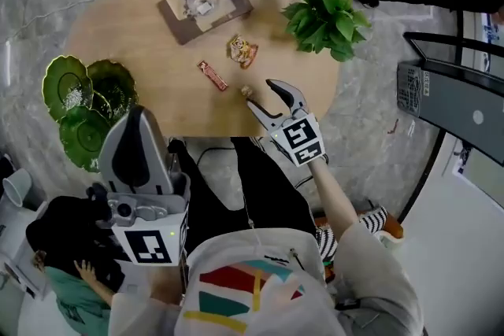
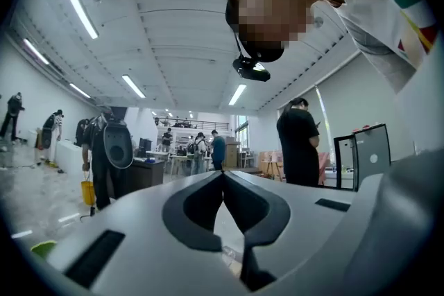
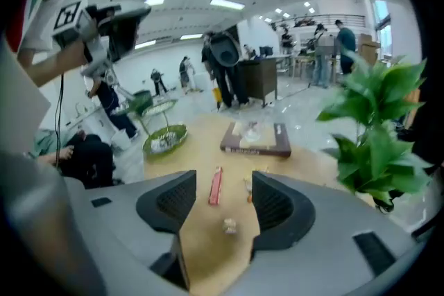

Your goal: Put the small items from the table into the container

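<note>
On the oval wooden table [image 1: 126,31] lie a red snack bar [image 1: 213,75], a colourful packet [image 1: 242,50] and a small beige item [image 1: 246,90]. My right gripper [image 1: 258,91] hangs open at the table's near edge. In the right gripper view the beige item [image 3: 227,224] lies on the table between the spread jaws of the right gripper [image 3: 223,180], untouched, with the red bar [image 3: 216,186] beyond. The green leaf-shaped tiered dish [image 1: 79,102] stands at the table's left end. My left gripper [image 1: 135,114] is off the table at the lower left, its jaws meeting at the tips [image 2: 223,173] with nothing between them.
A brown book [image 1: 206,4] with a glass piece on it lies at the table's far side. A potted plant [image 1: 327,16] stands at the right end. A cable runs over the floor behind, and people stand in the room beyond.
</note>
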`<state>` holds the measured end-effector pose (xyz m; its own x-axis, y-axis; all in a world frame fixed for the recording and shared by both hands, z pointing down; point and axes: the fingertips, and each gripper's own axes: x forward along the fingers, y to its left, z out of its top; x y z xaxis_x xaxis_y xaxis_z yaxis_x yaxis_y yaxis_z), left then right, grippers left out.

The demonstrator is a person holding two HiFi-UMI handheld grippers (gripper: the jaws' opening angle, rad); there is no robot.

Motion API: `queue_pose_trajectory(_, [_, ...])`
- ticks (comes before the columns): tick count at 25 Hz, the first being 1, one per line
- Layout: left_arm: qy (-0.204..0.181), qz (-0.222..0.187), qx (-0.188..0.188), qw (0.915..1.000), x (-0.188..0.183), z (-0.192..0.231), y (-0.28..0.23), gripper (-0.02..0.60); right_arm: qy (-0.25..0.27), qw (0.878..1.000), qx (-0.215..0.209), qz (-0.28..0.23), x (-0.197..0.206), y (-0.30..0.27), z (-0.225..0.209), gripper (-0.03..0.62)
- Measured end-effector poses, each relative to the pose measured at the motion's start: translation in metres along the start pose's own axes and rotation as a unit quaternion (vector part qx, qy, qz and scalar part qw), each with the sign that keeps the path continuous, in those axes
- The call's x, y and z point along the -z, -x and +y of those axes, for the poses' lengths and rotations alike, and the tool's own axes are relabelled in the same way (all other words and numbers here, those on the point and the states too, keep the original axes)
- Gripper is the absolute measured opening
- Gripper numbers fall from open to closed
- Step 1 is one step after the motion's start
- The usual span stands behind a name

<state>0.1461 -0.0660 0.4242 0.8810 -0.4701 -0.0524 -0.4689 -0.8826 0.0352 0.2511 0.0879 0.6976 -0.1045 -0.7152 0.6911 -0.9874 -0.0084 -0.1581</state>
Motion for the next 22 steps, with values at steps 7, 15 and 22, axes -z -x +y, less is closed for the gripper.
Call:
queue_pose_trajectory(7, [0.034, 0.043, -0.07, 0.996, 0.093, 0.025, 0.02, 0.008, 0.043, 0.986, -0.043, 0.157, 0.126, -0.084, 0.008, 0.239])
queue_pose_trajectory(15, [0.039, 0.039, -0.111, 0.9922, 0.123, 0.059, 0.038, 0.008, 0.067, 0.98, -0.017, 0.185, 0.149, -0.11, 0.005, 0.112])
queue_pose_trajectory(22, [0.034, 0.029, -0.128, 0.9908, 0.11, 0.082, 0.054, 0.008, 0.068, 0.989, -0.007, 0.133, 0.103, -0.106, 0.029, 0.112])
